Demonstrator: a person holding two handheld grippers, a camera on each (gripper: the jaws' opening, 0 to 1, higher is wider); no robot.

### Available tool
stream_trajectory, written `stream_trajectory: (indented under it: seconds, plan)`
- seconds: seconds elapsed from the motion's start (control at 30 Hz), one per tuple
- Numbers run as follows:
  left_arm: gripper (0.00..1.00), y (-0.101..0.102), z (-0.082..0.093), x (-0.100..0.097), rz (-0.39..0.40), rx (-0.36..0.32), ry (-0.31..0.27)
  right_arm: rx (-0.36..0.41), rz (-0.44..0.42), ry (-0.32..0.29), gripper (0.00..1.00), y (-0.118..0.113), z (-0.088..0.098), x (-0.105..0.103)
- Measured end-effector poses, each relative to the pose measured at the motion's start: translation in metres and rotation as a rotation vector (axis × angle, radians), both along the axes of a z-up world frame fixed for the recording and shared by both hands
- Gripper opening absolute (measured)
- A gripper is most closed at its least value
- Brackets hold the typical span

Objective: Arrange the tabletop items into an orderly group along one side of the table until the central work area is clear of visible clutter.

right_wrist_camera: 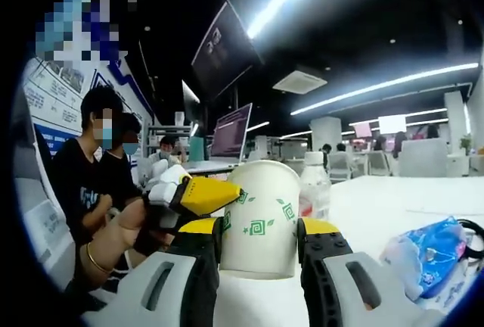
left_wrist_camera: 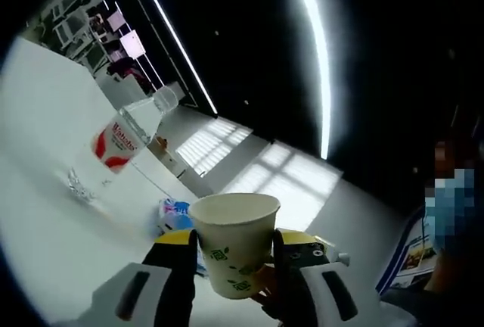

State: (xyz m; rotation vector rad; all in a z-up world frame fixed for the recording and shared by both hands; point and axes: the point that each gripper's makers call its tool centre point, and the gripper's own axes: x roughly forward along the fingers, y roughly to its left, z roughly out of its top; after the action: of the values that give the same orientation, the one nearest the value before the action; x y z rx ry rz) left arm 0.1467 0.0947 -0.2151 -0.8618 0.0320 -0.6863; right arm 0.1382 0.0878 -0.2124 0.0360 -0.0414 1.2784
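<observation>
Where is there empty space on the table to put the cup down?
Bare white tabletop spreads beyond the clear plastic water bottle with the red label, and more lies past the blue crinkly plastic packet. It is crowded around the white paper cup with green squares, where both grippers, bottle and packet bunch together.

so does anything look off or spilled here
Nothing spilled. One oddity: both grippers are on the same paper cup, the left gripper reaching in beside the right gripper. The water bottle stands upright.

Paper cup (right_wrist_camera: 259, 217) on the table (right_wrist_camera: 393, 198), between both grippers' jaws. Water bottle (right_wrist_camera: 313, 187) just behind the cup; plastic packet (right_wrist_camera: 425, 255) beside it, toward the near edge.
</observation>
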Motion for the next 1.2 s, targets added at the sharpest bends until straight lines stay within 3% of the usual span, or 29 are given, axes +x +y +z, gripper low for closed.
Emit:
stream_trajectory:
  seconds: [0.2, 0.53, 1.03, 1.2]
  plan:
    - [0.37, 0.0, -0.001, 0.001, 0.002, 0.004, 0.002, -0.005, -0.001, 0.003, 0.39, 0.0, -0.001, 0.002]
    - [0.37, 0.005, -0.002, 0.002, 0.051, 0.091, -0.022, -0.02, -0.007, 0.013, 0.38, 0.001, -0.008, 0.005]
    - [0.37, 0.014, 0.001, 0.005, 0.109, 0.139, -0.055, -0.016, -0.029, 0.051, 0.39, -0.008, -0.012, 0.01]
    - [0.37, 0.019, 0.002, 0.007, 0.147, 0.193, -0.063, -0.016, -0.029, 0.078, 0.39, -0.013, -0.017, 0.012]
